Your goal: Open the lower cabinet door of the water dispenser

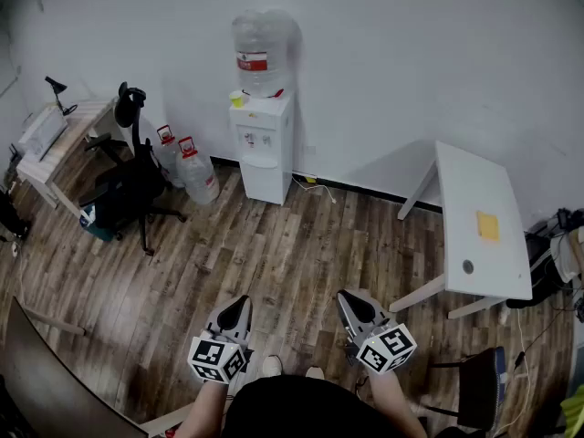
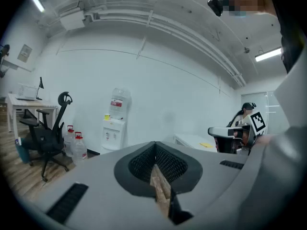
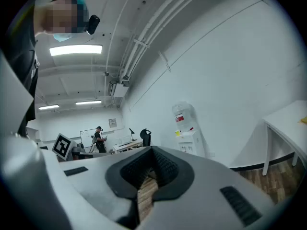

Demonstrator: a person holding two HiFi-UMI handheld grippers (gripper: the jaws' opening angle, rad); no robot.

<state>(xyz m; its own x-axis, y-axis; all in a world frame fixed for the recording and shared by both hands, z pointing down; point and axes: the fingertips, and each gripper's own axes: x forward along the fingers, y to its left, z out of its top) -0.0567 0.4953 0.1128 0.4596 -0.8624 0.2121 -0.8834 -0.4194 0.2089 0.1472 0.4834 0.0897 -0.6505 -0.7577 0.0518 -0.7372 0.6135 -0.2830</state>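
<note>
against the far wall, the white water dispenser [image 1: 265, 140] stands upright on the wood floor [image 1: 274, 263], with a large clear bottle [image 1: 263, 51] upside down on its top and a small yellow thing [image 1: 237, 99] on its top beside the bottle. its lower cabinet door [image 1: 265, 182] faces the room and looks shut, flush with the body. two spare water jugs [image 1: 187, 167] with red caps stand just beside the dispenser on the left of the head view, and a black office chair [image 1: 128, 185] sits near them. further left a light desk [image 1: 55, 144] runs along the side wall. to the right, well apart from the dispenser, a white table [image 1: 479, 222] carries a yellow pad [image 1: 488, 225].

the person stands well back from the dispenser, with both grippers low in the head view, close to the body and side by side. the left gripper [image 1: 237, 308] points forward and a little down; in the left gripper view its jaws are pressed together with nothing between them, and the dispenser shows small and far beyond them. the right gripper [image 1: 354, 310] points forward and level; in the right gripper view its jaws are likewise closed on nothing, with the dispenser off to the right of them in the distance. neither gripper touches the dispenser or its door. in the right gripper view another person [image 3: 99, 139] stands far off by a whiteboard.
</note>
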